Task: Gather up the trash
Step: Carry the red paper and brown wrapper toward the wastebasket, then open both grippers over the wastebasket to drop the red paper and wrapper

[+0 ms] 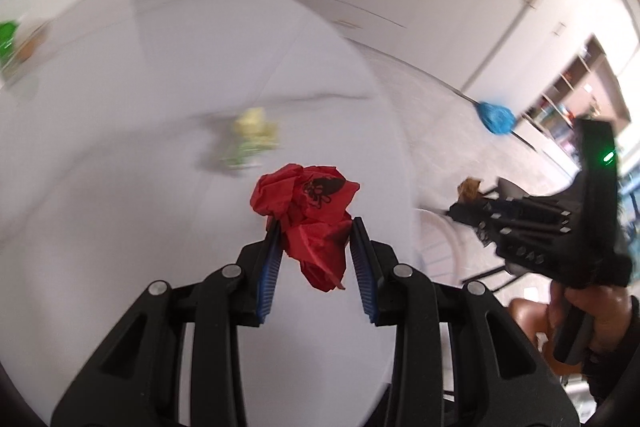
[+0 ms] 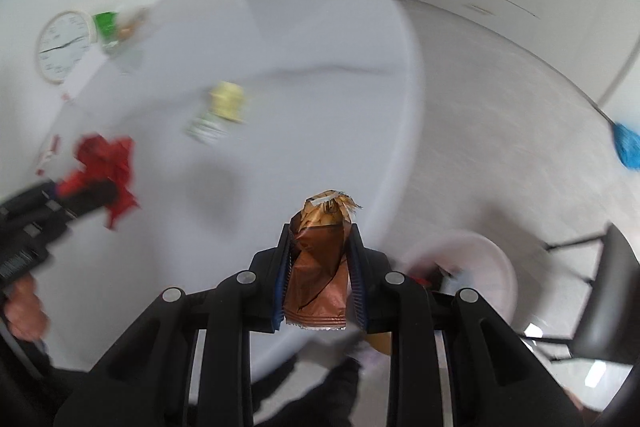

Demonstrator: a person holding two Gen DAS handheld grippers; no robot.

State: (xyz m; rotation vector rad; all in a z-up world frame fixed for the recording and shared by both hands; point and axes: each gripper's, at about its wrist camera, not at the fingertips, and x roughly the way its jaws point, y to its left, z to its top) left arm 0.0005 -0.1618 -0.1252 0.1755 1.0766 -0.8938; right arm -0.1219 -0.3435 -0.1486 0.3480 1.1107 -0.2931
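Brown wrapper (image 2: 318, 279), long axis along the pads, clamped in right hand-held gripper (image 2: 320, 227).

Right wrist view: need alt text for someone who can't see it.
The right hand-held gripper is shut on a crumpled brown wrapper above the edge of a round white table. At left, the left hand-held gripper holds red crumpled paper; a yellowish wrapper lies on the table and a pale bin sits on the floor.

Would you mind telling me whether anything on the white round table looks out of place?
Yes: a crumpled yellow-green wrapper lies loose mid-table, apart from both grippers, and a green packet sits near the far edge; both are too blurred to identify further.
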